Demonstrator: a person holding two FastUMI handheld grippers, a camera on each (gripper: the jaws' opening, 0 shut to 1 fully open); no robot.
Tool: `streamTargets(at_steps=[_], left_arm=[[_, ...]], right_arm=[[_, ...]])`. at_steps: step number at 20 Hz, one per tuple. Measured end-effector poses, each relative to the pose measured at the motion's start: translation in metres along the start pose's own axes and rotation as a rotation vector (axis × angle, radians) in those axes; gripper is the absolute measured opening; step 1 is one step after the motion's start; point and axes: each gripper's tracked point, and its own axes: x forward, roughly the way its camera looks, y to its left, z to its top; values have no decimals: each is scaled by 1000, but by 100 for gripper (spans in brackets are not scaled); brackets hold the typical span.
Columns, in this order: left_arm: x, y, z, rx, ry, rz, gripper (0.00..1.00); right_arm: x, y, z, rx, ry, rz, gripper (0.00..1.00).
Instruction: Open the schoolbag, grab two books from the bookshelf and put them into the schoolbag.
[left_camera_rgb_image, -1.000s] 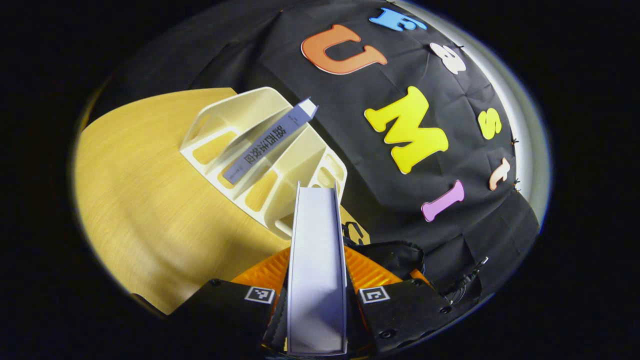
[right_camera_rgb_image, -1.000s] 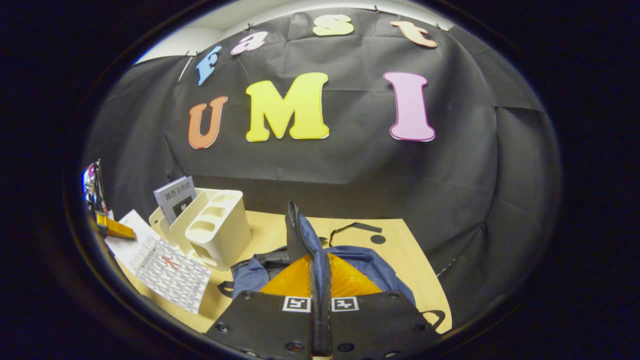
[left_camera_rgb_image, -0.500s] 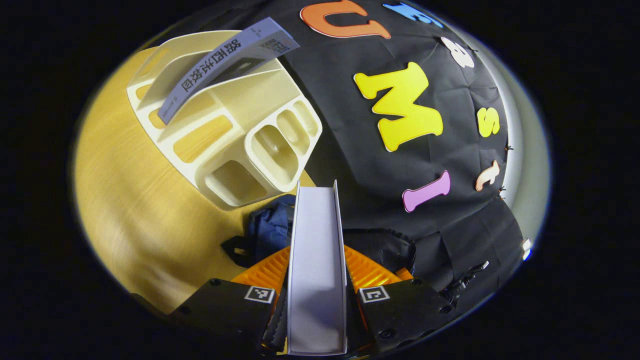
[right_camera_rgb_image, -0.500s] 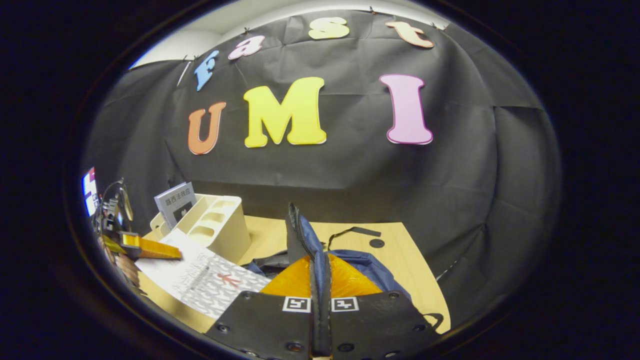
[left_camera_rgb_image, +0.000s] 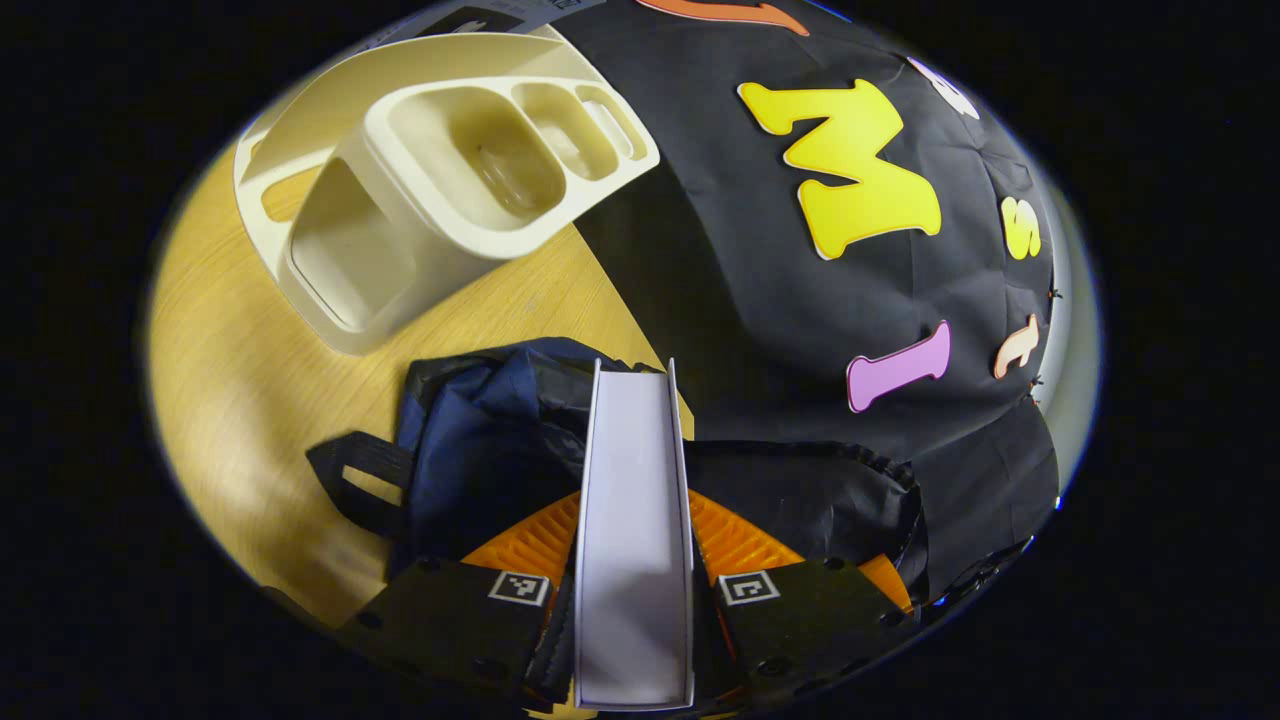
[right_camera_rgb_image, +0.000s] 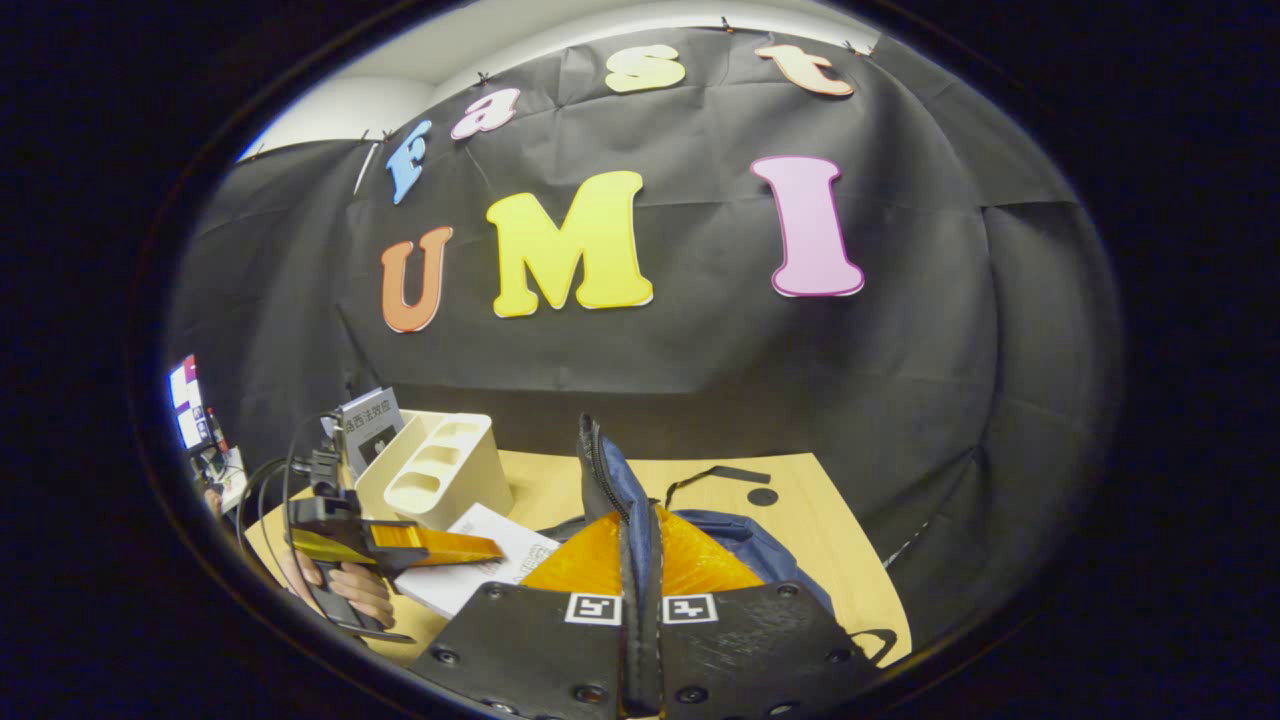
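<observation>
Two views give me different parts of the scene. In the left gripper view, my left hand-held gripper (left_camera_rgb_image: 632, 600) is closed on a white book (left_camera_rgb_image: 632, 520), both fingers pressing on its covers, and I look along its page edge. Beyond the book lies the dark blue schoolbag (left_camera_rgb_image: 490, 440) on the wooden table (left_camera_rgb_image: 250, 400), with a black strap (left_camera_rgb_image: 355, 480) at its side. The cream bookshelf (left_camera_rgb_image: 440, 180) stands farther away, and from here I can see down into its small compartments.

In the right gripper view, my right hand-held gripper (right_camera_rgb_image: 640, 600) is clamped on a thin edge of the schoolbag (right_camera_rgb_image: 610, 480), next to the zipper, and holds this edge up from the table (right_camera_rgb_image: 800, 520). This view also shows the left hand-held gripper (right_camera_rgb_image: 440, 547) from the side, with the hand (right_camera_rgb_image: 345, 585) that carries it, and the book (right_camera_rgb_image: 480, 560) lying almost flat, just beside the bag. Another book (right_camera_rgb_image: 368, 425), grey, stands in the bookshelf (right_camera_rgb_image: 435, 480) behind.
</observation>
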Motion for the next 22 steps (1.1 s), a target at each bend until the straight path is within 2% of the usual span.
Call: streamTargets(at_steps=[5, 6, 8, 9, 13, 14, 15, 16, 17, 18, 20, 21, 22], left_arm=[[40, -8, -16, -44, -13, -36, 48], [45, -8, -19, -31, -21, -37, 47], [62, 1, -30, 77, -53, 0, 48], [66, -4, -36, 95, -63, -4, 47], [92, -10, -64, 129, -78, -20, 49], [96, -8, -71, 122, -86, -22, 54], [97, -7, -70, 121, -109, -24, 49], [98, -6, -69, 133, -127, -23, 55], [99, -3, -72, 147, -129, -13, 51], [101, 4, -74, 161, -118, 19, 52], [104, 24, -78, 196, -74, 95, 64], [103, 24, -78, 186, -64, 83, 84], [100, 23, -77, 189, -51, 87, 80]], right_arm=[[-7, -3, 5, -22, -26, 28, 0], [-8, -4, 5, -23, -30, 34, 0], [-9, -6, 5, -14, -37, 43, 0], [-9, -8, 4, -8, -40, 45, 0], [-16, -12, 8, 1, -56, 46, 0], [-17, -12, 9, -3, -61, 46, 0], [-18, -14, 7, -4, -61, 41, 0], [-17, -15, 4, -3, -56, 36, 0], [-18, -15, 2, -4, -48, 33, 0], [-16, -16, -2, 0, -42, 31, 0], [-17, -16, -4, 4, -37, 29, 0], [-17, -17, -6, 4, -36, 24, 0], [-18, -20, -10, 6, -28, 18, 1]])
